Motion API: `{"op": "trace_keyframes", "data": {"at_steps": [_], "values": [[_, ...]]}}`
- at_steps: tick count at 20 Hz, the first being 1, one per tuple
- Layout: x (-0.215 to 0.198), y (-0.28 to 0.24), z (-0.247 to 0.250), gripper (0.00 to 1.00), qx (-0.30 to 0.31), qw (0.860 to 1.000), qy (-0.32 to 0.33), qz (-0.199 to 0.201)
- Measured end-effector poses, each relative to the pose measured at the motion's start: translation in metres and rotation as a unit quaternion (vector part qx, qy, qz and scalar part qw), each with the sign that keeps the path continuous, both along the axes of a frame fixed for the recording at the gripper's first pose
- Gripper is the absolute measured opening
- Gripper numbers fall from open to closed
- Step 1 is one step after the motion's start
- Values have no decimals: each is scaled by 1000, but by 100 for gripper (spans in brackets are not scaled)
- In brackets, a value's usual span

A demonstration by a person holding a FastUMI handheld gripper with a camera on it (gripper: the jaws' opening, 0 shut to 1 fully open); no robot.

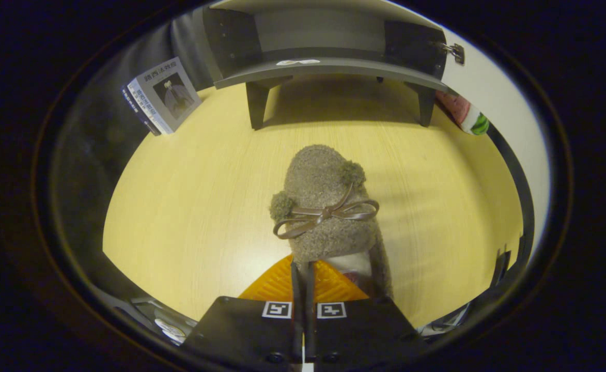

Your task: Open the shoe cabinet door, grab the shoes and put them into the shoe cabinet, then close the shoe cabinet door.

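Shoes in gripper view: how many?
1. A fuzzy shoe on the table, its heel edge pinched by the shut hand-held gripper, cabinet beyond. A second may be hidden.

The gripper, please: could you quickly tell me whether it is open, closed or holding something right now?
Gripper: fingers close together, pinching the heel edge of the fuzzy slipper above the wooden table, facing the shoe cabinet.

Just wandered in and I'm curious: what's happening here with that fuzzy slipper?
A hand-held gripper has its two fingers closed on the heel edge of a fuzzy slipper with a bow, holding it over the wooden table. Beyond the slipper stands the shoe cabinet, its door already swung open to the side, so the slipper looks headed for the shelf inside. A book leans beside the cabinet.
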State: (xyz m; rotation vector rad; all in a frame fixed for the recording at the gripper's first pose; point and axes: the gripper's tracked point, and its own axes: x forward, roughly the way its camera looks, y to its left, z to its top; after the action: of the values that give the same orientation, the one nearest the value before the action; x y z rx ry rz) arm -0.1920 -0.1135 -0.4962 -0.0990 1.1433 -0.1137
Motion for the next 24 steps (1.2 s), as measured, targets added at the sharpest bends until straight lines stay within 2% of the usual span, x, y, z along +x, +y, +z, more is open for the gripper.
{"op": "trace_keyframes", "data": {"at_steps": [4, 12, 19, 24], "values": [[6, 3, 9, 4, -2, 1000, -10, -11], [33, -3, 63, 4, -10, 996, -81, -43], [67, -11, 136, 4, -19, 984, -161, -69], [87, -22, 203, 4, -37, 971, -220, -85]]}}
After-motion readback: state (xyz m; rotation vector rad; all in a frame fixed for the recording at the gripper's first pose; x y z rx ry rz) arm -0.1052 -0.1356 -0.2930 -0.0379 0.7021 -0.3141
